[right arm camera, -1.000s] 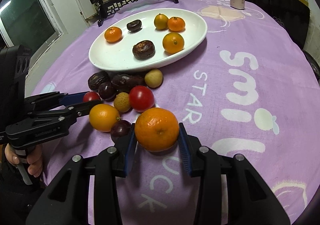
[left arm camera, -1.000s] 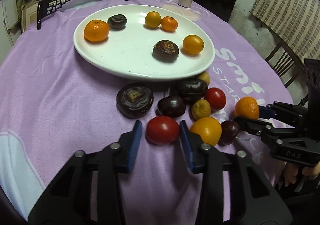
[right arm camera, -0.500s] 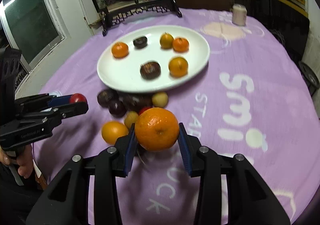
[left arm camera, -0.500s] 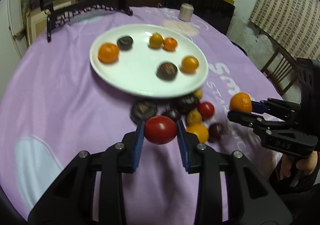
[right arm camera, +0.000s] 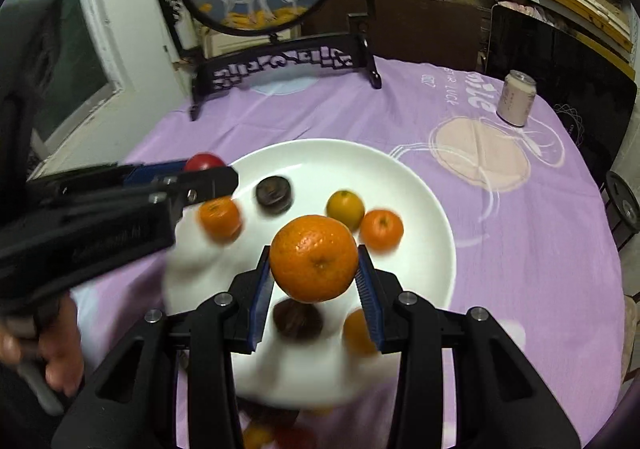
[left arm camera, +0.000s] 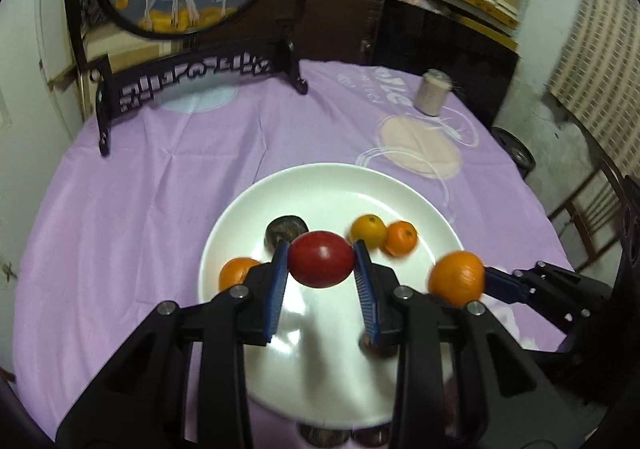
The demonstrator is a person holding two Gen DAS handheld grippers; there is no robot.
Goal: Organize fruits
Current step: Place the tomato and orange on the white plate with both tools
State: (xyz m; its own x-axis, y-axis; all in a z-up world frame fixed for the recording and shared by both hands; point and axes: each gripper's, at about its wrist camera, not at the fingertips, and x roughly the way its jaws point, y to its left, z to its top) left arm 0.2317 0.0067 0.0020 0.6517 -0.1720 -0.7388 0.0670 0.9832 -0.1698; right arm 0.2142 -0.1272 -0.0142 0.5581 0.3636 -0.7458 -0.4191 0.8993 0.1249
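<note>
Blue pads of the left gripper [left arm camera: 321,261] are clamping a red fruit [left arm camera: 321,264] over the white plate [left arm camera: 436,221]. The right gripper [right arm camera: 314,263] is squeezing an orange [right arm camera: 313,258] above the same plate. Only the right wrist view is showing the hand [right arm camera: 48,349] working the left gripper's handle; only the left view is showing a dark chair [left arm camera: 588,205] past the purple tablecloth [left arm camera: 132,209].

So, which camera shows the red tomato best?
The left wrist view. There the red tomato sits whole and close, pressed between the blue fingers of the left gripper, above the white plate. In the right wrist view only its top shows, behind that gripper.
</note>
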